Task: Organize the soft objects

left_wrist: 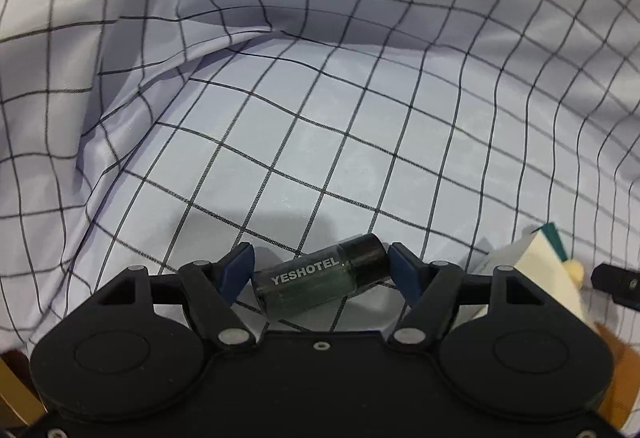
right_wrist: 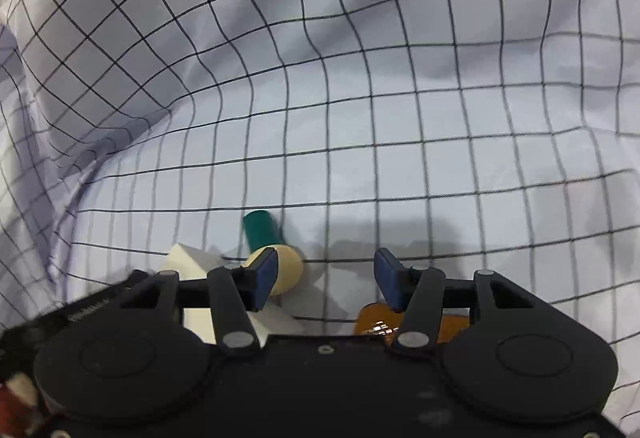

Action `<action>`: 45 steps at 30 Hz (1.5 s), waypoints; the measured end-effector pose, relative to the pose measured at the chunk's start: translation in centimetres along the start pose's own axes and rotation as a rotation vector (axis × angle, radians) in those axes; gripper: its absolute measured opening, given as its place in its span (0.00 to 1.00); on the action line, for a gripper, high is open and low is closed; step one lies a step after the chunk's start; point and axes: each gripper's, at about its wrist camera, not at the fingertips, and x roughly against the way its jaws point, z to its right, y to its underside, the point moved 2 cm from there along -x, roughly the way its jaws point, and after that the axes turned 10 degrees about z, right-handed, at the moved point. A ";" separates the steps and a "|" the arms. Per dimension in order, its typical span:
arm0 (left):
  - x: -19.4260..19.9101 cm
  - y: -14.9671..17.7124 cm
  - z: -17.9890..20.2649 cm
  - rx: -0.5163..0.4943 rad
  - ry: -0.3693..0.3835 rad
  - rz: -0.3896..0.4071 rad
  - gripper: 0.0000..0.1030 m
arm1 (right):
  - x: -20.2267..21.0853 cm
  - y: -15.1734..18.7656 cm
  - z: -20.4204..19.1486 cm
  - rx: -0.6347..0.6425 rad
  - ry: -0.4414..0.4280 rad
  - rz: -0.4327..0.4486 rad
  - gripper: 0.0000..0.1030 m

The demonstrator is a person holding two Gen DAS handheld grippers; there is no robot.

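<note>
A small dark bottle [left_wrist: 320, 280] marked YESHOTEL lies lengthwise between the blue pads of my left gripper [left_wrist: 320, 270], which is shut on it just above the checked cloth [left_wrist: 320, 118]. In the right wrist view my right gripper [right_wrist: 326, 278] stands open over the cloth [right_wrist: 360, 118] with nothing between its pads. Its left fingertip [right_wrist: 266, 276] is beside a cream tube [right_wrist: 288, 268] with a green cap [right_wrist: 260, 230]. The tube lies on the cloth and is not held.
A white box [right_wrist: 188, 262] lies left of the tube and an orange packet [right_wrist: 374, 320] shows under the right gripper. The left wrist view shows the white box [left_wrist: 536, 266] at its right edge. The cloth rises in folds [left_wrist: 140, 78] all round.
</note>
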 end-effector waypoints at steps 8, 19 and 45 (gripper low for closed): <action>-0.7 0.0 -0.4 -0.049 0.025 -0.022 0.67 | -2.1 -0.3 -3.1 0.067 -0.004 -0.003 0.53; -1.0 -0.1 -0.3 -0.050 0.027 -0.023 0.67 | -0.8 -2.3 -3.8 0.199 0.224 0.191 0.59; -0.8 -0.1 -0.3 -0.047 0.032 -0.022 0.67 | -11.0 -1.9 -7.2 0.044 0.192 0.050 0.30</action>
